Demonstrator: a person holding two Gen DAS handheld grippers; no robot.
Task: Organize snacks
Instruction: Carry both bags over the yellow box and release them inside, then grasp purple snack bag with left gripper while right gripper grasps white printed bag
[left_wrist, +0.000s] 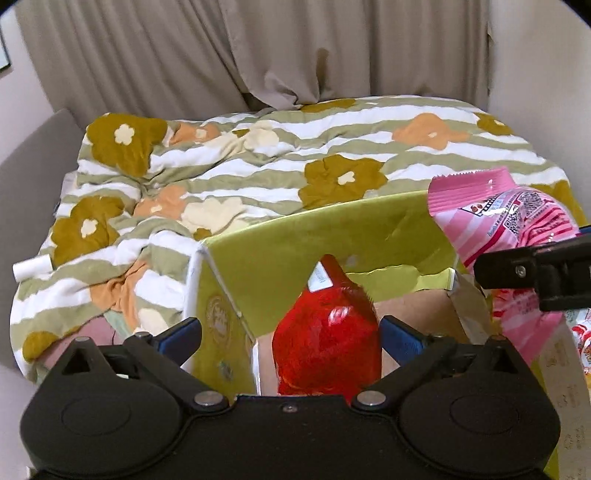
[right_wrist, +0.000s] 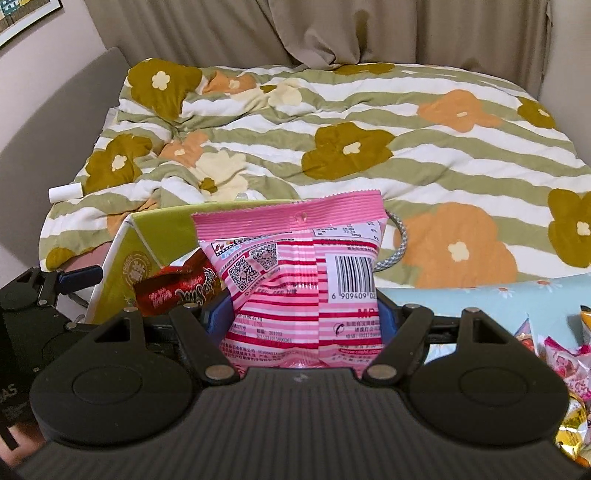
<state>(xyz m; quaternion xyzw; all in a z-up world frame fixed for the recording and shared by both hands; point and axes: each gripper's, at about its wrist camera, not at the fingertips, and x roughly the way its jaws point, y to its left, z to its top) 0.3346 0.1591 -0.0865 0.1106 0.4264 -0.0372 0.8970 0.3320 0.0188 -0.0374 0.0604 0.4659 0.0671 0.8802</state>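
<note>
- While the left hand-held gripper (left_wrist: 291, 334) sits low over the open green box (left_wrist: 332, 236), its blue pads look spread around a red snack packet (left_wrist: 327, 350); can't tell if they actually pinch it.
- The right hand-held gripper (right_wrist: 301, 317) is clamped on a pink striped snack bag (right_wrist: 295, 280), held upright just beside the box's right edge.
- Plenty of open floral quilt (right_wrist: 406, 147) beyond the box.
- More loose snacks (right_wrist: 565, 365) piled on the right, a white roll (right_wrist: 64, 192) far left.
</note>
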